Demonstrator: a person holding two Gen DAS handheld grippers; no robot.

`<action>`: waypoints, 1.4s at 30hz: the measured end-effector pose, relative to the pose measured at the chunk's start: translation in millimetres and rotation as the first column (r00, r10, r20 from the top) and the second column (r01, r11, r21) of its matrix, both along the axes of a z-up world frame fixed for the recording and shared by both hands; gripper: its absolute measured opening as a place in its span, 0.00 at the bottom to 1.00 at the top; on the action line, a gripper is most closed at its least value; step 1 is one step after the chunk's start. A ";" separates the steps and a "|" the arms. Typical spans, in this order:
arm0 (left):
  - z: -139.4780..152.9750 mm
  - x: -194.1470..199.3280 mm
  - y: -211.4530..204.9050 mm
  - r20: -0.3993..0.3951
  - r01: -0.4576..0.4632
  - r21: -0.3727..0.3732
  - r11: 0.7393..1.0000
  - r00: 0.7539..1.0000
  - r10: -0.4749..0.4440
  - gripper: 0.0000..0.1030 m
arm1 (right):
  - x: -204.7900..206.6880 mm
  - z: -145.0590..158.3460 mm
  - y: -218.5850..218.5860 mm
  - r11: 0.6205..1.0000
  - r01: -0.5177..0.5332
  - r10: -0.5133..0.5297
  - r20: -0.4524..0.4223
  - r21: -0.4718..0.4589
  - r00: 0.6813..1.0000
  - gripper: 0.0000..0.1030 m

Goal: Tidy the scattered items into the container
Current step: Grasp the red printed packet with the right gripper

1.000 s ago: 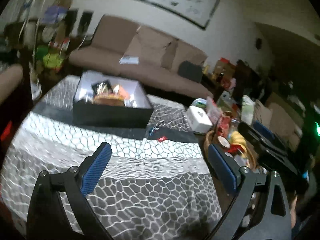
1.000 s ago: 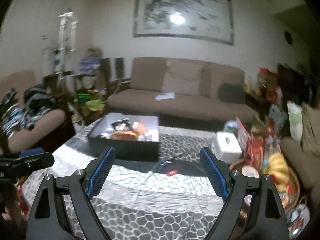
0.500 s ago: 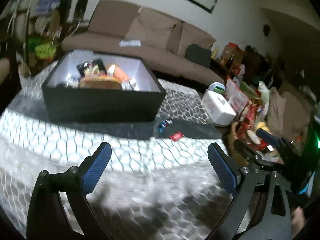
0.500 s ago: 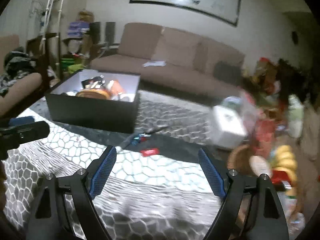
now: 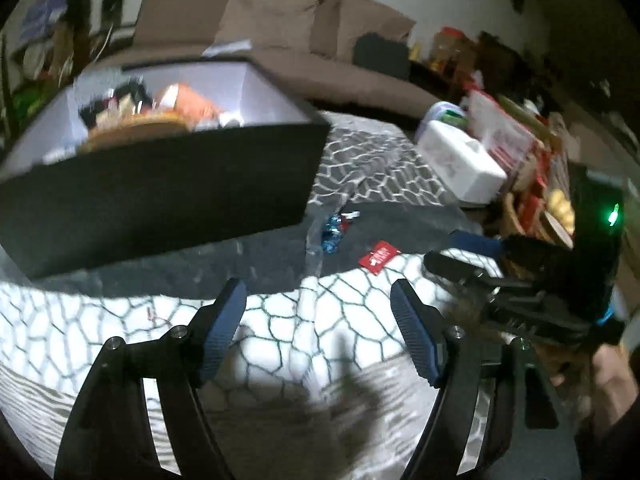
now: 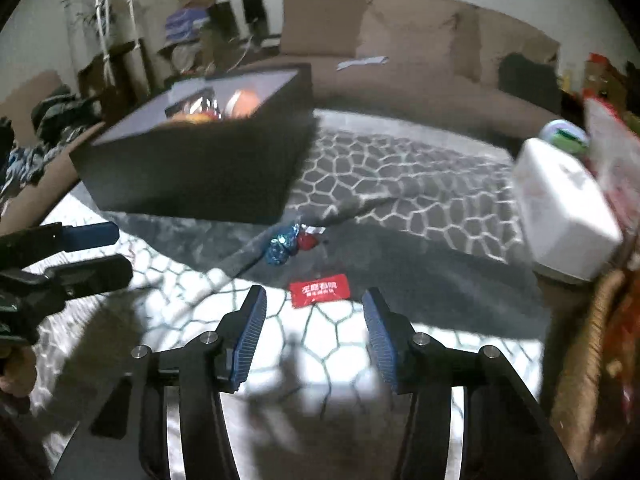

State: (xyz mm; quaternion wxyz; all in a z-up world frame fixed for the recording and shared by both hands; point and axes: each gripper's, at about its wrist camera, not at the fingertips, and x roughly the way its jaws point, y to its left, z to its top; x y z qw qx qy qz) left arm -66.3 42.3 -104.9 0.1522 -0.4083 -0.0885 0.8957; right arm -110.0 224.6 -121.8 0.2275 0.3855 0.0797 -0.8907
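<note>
While both the right gripper and left gripper are held open and empty, the flat red packet lies just beyond. It could be pushed across the tablecloth rather than pinched.

Bare patterned table is left open through the frame's middle. Upper left is blocked by the black box, the right edge by a white tissue box.

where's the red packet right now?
The red packet lies flat on the patterned cloth, just ahead of the right hand-held gripper, nearer than the foil candies by the black box.
</note>
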 end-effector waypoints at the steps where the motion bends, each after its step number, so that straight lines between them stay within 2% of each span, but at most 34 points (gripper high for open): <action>1: -3.7 -4.3 -0.9 0.008 -0.013 0.004 1.000 1.000 0.013 0.69 | -6.2 -4.8 -2.1 1.000 -0.011 0.011 0.011 0.006 1.000 0.51; 6: -15.0 -20.5 -0.2 -0.013 -0.024 -0.064 0.998 1.000 0.023 0.69 | -32.8 -29.3 -4.2 0.999 -0.015 0.018 0.064 -0.050 0.998 0.51; 8: -22.6 -24.5 -1.9 0.019 -0.049 -0.092 0.995 0.999 0.051 0.69 | -41.3 -40.8 0.1 0.996 0.010 0.000 0.103 -0.093 0.995 0.51; 10: -26.8 -26.2 -2.8 0.049 -0.047 -0.072 0.996 0.998 0.050 0.69 | -44.7 -50.0 1.4 0.991 0.032 -0.017 0.120 -0.127 0.993 0.52; 13: -24.3 -24.7 1.4 0.055 -0.029 -0.079 0.996 0.998 0.034 0.69 | -44.2 -47.9 -5.0 0.993 0.024 -0.012 0.105 -0.119 0.994 0.52; 15: -21.5 -22.9 3.6 0.047 -0.023 -0.083 0.996 0.999 0.027 0.69 | -43.2 -48.4 -15.5 0.998 0.005 0.001 0.090 -0.066 0.996 0.53; 19: -17.7 -20.1 5.9 0.048 -0.026 -0.070 0.997 0.998 0.029 0.69 | -36.7 -49.0 -25.4 1.000 0.003 -0.003 0.067 0.008 0.998 0.39; 22: -13.2 -18.6 8.0 0.044 -0.020 -0.072 0.997 0.999 0.023 0.69 | -34.4 -44.8 -20.4 0.998 0.014 -0.008 0.105 -0.054 0.994 0.34; 24: -9.9 -17.1 9.6 0.019 -0.018 -0.088 0.996 1.000 0.019 0.69 | -30.8 -36.9 -15.6 0.997 0.033 -0.024 0.120 -0.068 0.993 0.30; 26: -8.2 -16.7 11.0 -0.001 -0.023 -0.104 0.994 1.000 0.023 0.69 | -28.1 -26.3 -10.3 0.995 0.054 -0.044 0.130 -0.080 0.990 0.18; 31: -9.9 -10.0 16.1 0.017 -0.011 -0.111 0.994 1.000 0.013 0.69 | -5.8 18.0 9.2 0.983 0.132 -0.115 0.134 -0.125 0.984 0.17; 33: -6.4 -4.3 17.0 0.001 -0.008 -0.084 0.996 1.000 0.008 0.69 | 8.8 37.6 14.8 0.982 0.153 -0.136 0.144 -0.115 0.980 0.17; 34: -6.0 -2.7 17.0 -0.012 0.000 -0.059 0.998 1.000 0.000 0.67 | 14.3 45.0 16.5 0.982 0.165 -0.151 0.144 -0.095 0.978 0.17; 35: -6.8 -2.1 18.3 -0.025 0.022 -0.022 1.000 0.999 -0.022 0.51 | 19.4 52.8 17.5 0.981 0.186 -0.176 0.140 -0.063 0.974 0.17; 37: -16.8 -8.9 28.2 -0.009 0.052 0.006 0.999 0.999 -0.052 0.40 | 21.8 65.2 18.3 0.977 0.212 -0.208 0.123 -0.019 0.970 0.17; 38: -23.6 -14.8 33.0 0.012 0.049 0.009 0.999 0.999 -0.049 0.40 | 21.6 69.5 20.0 0.974 0.224 -0.219 0.109 -0.032 0.970 0.17; 40: -38.2 -27.8 43.3 0.034 0.038 0.030 0.999 0.999 -0.039 0.40 | 19.1 67.4 26.2 0.966 0.243 -0.230 0.140 -0.085 0.963 0.17; 42: -48.2 -38.6 52.8 0.041 0.023 0.003 1.000 0.999 -0.023 0.40 | 18.3 62.5 30.8 0.959 0.255 -0.233 0.172 -0.121 0.957 0.17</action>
